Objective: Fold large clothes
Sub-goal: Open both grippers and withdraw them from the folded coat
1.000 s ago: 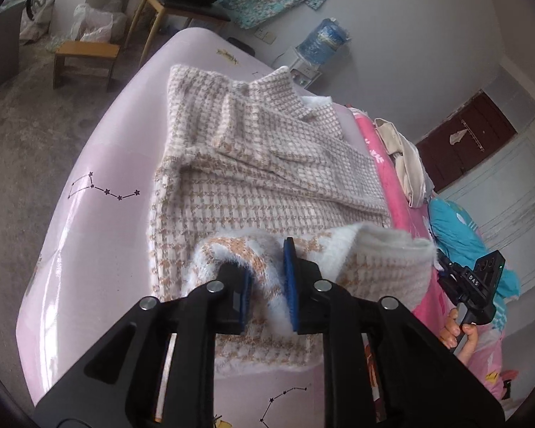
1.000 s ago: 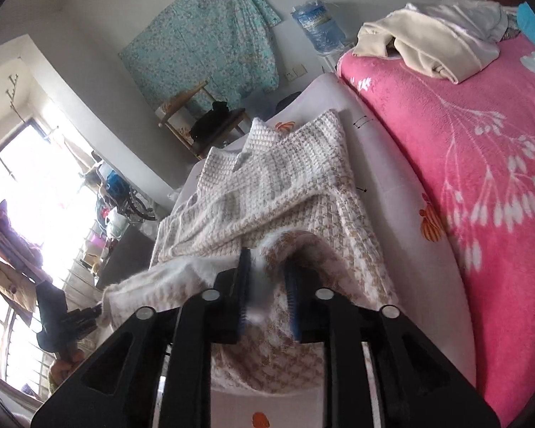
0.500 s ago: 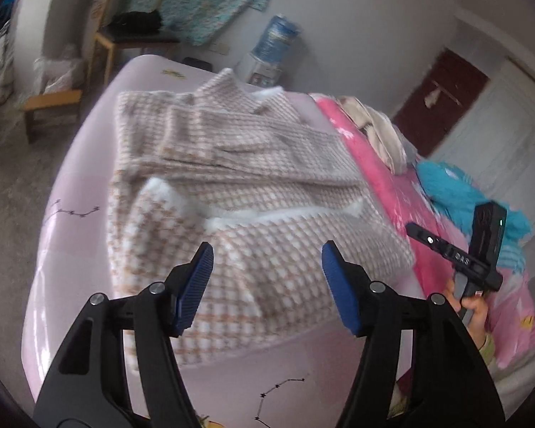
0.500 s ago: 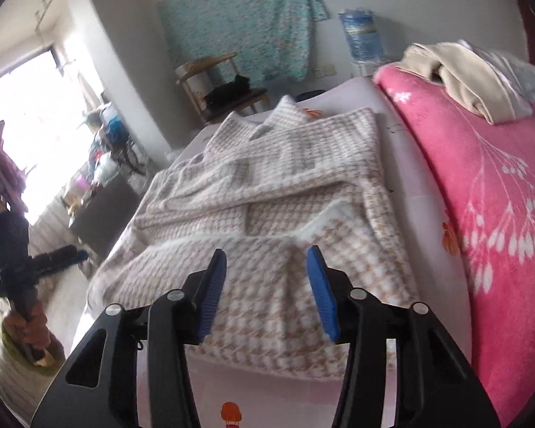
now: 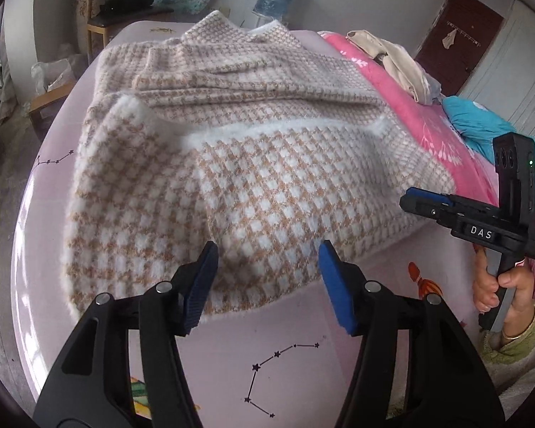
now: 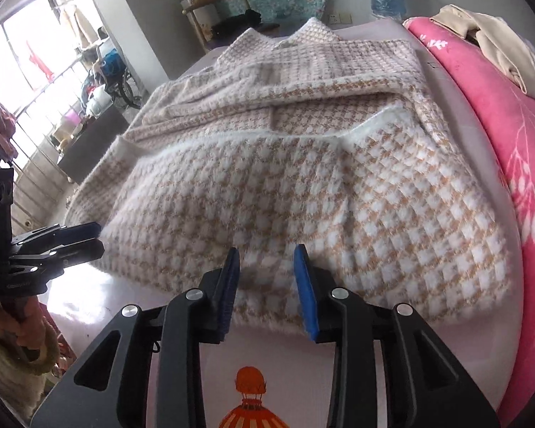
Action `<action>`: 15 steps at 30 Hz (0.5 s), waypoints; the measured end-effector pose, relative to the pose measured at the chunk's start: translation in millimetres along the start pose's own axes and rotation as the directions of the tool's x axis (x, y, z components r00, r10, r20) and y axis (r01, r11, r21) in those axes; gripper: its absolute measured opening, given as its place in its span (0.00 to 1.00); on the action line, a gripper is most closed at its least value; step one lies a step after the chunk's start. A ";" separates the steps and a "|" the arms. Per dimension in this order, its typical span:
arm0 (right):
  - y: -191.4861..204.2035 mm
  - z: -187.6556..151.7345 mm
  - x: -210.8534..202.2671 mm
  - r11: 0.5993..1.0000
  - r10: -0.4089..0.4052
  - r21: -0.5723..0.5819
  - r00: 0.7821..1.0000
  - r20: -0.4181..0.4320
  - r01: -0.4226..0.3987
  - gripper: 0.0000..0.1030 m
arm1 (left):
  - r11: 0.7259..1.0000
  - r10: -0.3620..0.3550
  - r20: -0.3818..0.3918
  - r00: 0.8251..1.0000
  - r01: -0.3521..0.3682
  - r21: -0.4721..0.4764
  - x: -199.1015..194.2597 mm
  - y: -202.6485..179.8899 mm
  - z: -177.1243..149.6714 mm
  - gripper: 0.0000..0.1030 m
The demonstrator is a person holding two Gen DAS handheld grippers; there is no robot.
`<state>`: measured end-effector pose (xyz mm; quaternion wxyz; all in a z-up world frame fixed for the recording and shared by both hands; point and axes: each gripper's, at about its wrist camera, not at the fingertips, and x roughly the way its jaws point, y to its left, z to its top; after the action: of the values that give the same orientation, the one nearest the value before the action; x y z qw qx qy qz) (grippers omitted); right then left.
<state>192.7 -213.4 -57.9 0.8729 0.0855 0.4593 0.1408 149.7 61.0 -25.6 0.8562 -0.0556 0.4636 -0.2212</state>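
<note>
Pale lilac bedding point(image 5: 46, 249) printed with constellation lines covered the bed, a bright pink floral blanket point(image 6: 517, 135) beside it. On the lilac sheet lay the fuzzy beige-and-white houndstooth knit garment point(image 5: 267, 178), its lower part folded up over the body. The left gripper point(image 5: 267, 278) hung over the near edge, jaws having just closed slightly yet spread and empty. The right gripper point(image 6: 265, 281) hovered likewise, released, gripping nothing.

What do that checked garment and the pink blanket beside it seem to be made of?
The checked garment looks like a soft, fuzzy knit, perhaps wool or acrylic: its white edges are hairy and the folds are thick. The pink blanket looks like plush fleece, matte with a short nap; the fibre cannot be told.
</note>
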 end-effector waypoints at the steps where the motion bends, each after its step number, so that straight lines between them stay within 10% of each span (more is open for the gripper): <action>1: 0.2 -5.7 -7.5 1.000 0.000 0.006 1.000 0.009 0.000 0.44 | 1.000 -0.010 0.010 1.000 0.010 -0.010 -6.9 2.7 -4.5 0.54; 15: -23.1 -55.4 -33.9 0.987 -0.085 0.134 0.996 -0.037 0.089 0.65 | 0.966 -0.067 0.021 0.998 0.070 -0.249 -28.3 50.8 -58.6 0.60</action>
<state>132.5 -245.1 -69.1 0.8631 0.1222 0.4846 0.0726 105.0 125.1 -52.1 0.8371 -0.1803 0.4802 -0.1900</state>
